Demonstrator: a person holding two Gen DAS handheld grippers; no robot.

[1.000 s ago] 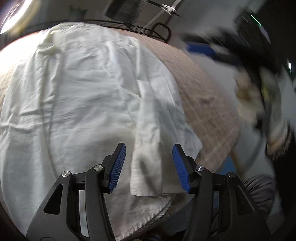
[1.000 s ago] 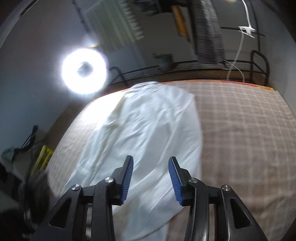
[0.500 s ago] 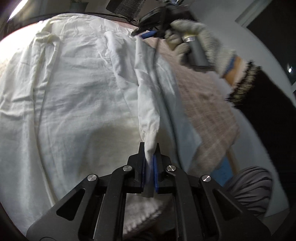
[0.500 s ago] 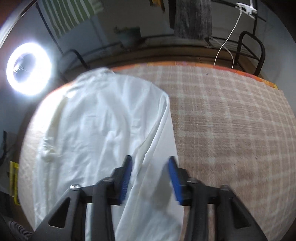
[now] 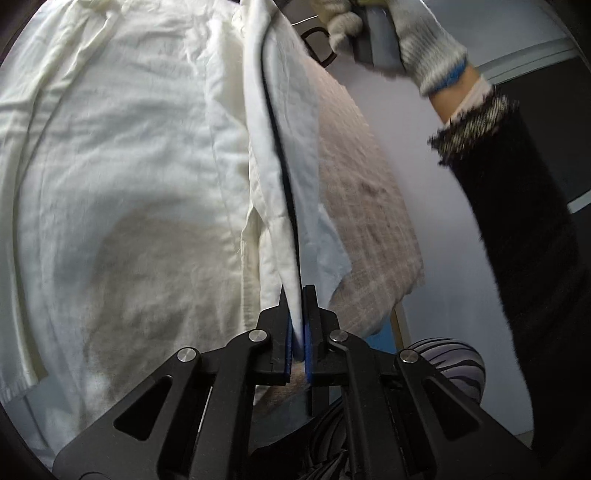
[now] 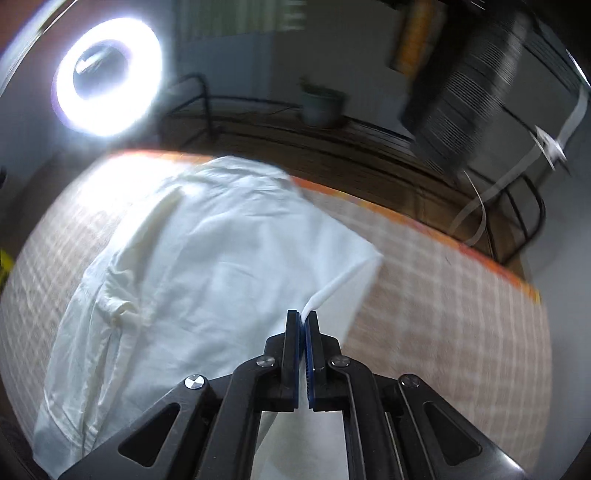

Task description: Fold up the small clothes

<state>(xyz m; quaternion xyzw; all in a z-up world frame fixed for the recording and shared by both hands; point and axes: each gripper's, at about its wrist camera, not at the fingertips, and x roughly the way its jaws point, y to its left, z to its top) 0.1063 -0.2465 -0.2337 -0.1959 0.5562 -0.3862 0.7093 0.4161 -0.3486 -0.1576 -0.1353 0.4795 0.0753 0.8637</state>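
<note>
White garment [image 5: 122,177] on plaid-covered bed [image 6: 443,332]: left gripper [image 5: 298,321] pinches one edge, right gripper [image 6: 303,332] pinches another edge.

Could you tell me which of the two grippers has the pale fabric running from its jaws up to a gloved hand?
The left gripper: its clamped white garment edge stretches up to the gloved hand. The right gripper shows none.

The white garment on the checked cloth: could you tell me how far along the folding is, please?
Done: the white garment lies spread over the checked cloth. In hand: the left gripper and the right gripper are each shut on the same long side edge, which is lifted off the cloth; the gloved hand shows at its far end. Left: no completed fold is visible, so carrying that edge across and every later fold remain.
</note>
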